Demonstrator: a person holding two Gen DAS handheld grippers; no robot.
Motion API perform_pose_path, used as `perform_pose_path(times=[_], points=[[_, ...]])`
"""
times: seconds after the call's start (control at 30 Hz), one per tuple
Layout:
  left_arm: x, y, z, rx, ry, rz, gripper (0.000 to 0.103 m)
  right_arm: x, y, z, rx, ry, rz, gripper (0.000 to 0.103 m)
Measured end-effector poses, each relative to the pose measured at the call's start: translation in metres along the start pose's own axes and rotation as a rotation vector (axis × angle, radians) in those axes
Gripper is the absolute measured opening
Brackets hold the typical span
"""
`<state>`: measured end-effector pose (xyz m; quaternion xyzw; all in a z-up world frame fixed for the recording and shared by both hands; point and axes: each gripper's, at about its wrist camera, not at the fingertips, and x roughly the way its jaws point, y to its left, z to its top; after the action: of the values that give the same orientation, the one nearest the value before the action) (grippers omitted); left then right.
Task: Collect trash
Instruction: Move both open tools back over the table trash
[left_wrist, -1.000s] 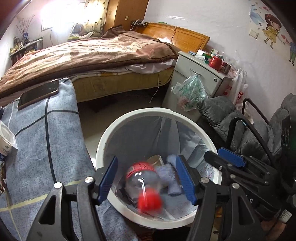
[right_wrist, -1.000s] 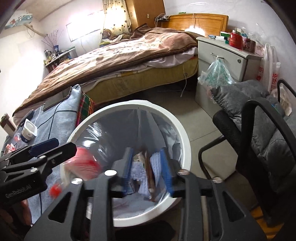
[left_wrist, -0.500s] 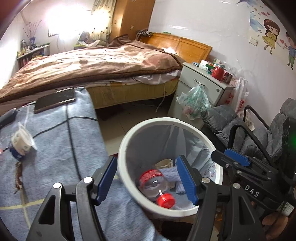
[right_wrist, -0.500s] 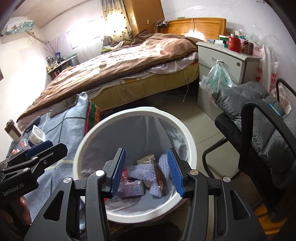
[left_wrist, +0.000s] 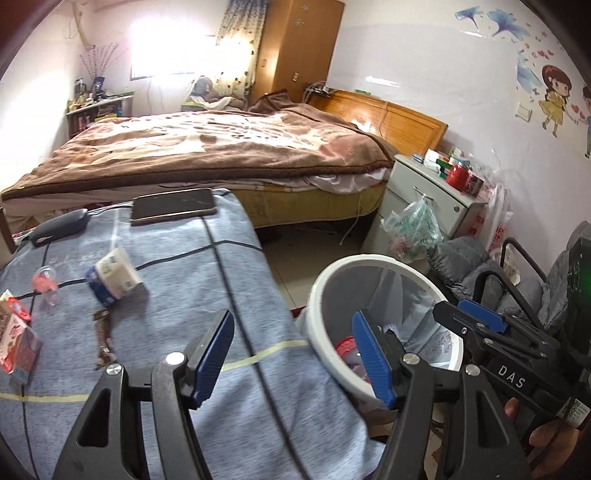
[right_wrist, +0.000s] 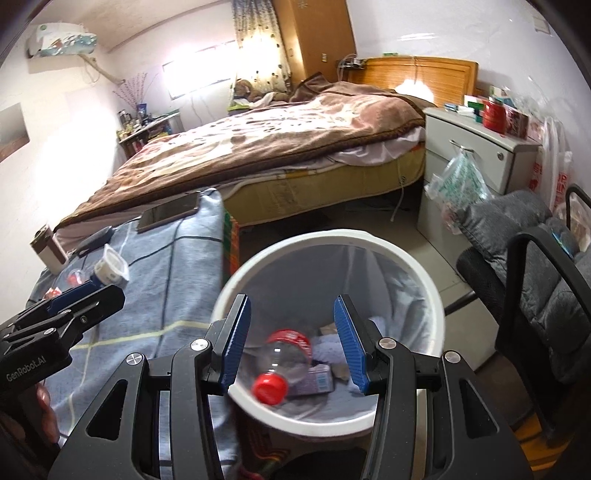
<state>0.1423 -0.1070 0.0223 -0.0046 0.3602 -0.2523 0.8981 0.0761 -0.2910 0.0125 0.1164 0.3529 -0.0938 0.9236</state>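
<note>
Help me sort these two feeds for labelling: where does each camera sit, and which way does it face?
Left wrist: on the left gripper, facing over the table toward the bed; open fingers, right gripper alongside.
Right wrist: on the right gripper, open, looking down into the bin at a bottle; left gripper at left.
Shared: bin, table, cup, phone, bed.
</note>
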Motion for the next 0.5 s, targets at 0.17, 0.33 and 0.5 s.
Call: perform_pose_path(times=[0.17, 0.33, 0.5], points=[[-0.014, 0.024, -0.005, -0.022, -0.014, 0.039, 0.069, 0.003, 0.022, -0.001, -0.026, 0.001, 0.029, 0.049], [-0.027, 0.048, -0.011, -0.051, -0.030, 0.070, 0.069, 0.007, 0.044, -0.003, -0.054, 0.006, 0.060, 0.049], [-0.042, 0.075, -0.017, -0.078, -0.049, 0.118, 0.069, 0.012, 0.065, -0.004, -0.085, 0.011, 0.091, 0.049]])
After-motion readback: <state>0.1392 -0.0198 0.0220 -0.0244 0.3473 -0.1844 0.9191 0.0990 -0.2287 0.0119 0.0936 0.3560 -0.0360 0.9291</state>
